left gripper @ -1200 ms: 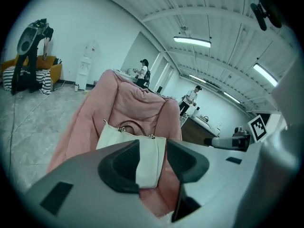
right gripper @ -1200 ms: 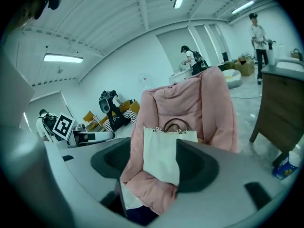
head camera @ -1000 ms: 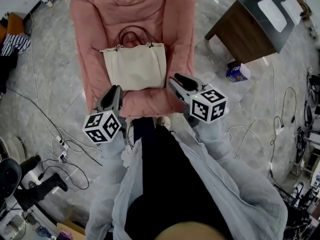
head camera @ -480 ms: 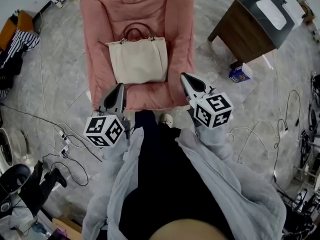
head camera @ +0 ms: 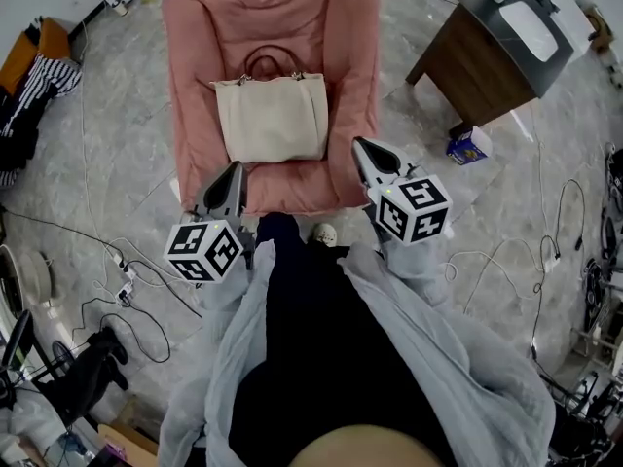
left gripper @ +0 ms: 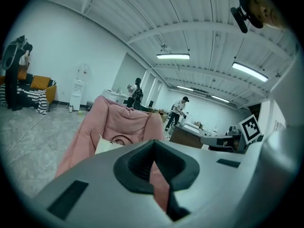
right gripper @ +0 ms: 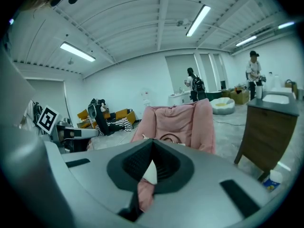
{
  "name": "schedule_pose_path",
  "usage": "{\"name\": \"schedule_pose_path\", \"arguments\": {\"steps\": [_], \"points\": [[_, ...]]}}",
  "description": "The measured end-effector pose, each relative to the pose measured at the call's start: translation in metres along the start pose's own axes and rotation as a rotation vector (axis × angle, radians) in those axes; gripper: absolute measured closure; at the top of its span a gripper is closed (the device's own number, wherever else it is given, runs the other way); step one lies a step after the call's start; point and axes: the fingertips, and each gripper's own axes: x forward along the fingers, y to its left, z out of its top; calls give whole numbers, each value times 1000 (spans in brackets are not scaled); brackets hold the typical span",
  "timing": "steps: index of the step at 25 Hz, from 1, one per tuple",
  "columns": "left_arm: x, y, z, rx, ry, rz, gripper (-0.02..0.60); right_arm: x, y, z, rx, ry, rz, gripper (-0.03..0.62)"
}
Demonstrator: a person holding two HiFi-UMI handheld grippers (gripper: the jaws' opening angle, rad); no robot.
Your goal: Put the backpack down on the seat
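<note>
While the person stands at the front edge of the pink padded seat point(head camera: 346, 76), the cream rectangular bag point(head camera: 273, 120) lies flat in the middle of its cushion. The bag's two brown loop handles point(head camera: 268, 56) point toward the seat's back. The bag is touched by neither gripper.

The left gripper point(head camera: 232, 171) is held low over the seat's front left corner, and its fingers are pressed together on themselves. In the left gripper view its fingers point(left gripper: 137, 163) meet in a tight seam, with the seat point(left gripper: 118, 122) and the bag point(left gripper: 108, 145) visible well beyond them.

The right gripper point(head camera: 365, 147) is held over the seat's front right edge, just beside the bag's near corner but apart from it. Its fingers are likewise shut together. In the right gripper view they point(right gripper: 166, 163) close on nothing, and the seat point(right gripper: 190, 122) stands beyond them.

Right of the seat stands a brown wooden cabinet point(head camera: 482, 71) with a grey worktop point(head camera: 506, 32). A small blue-and-white box point(head camera: 469, 145) lies on the grey stone floor point(head camera: 117, 183) at its foot. Thin cables point(head camera: 127, 290) trail across the floor to the left, and striped cloth point(head camera: 47, 78) lies at the far left.
</note>
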Motion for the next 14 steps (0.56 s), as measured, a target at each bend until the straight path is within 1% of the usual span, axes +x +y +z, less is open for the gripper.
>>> {"name": "schedule_pose_path", "arguments": {"steps": [14], "points": [[-5,3,-2,-4,-9,0,566,7,12,-4,9,6,26,586]]}}
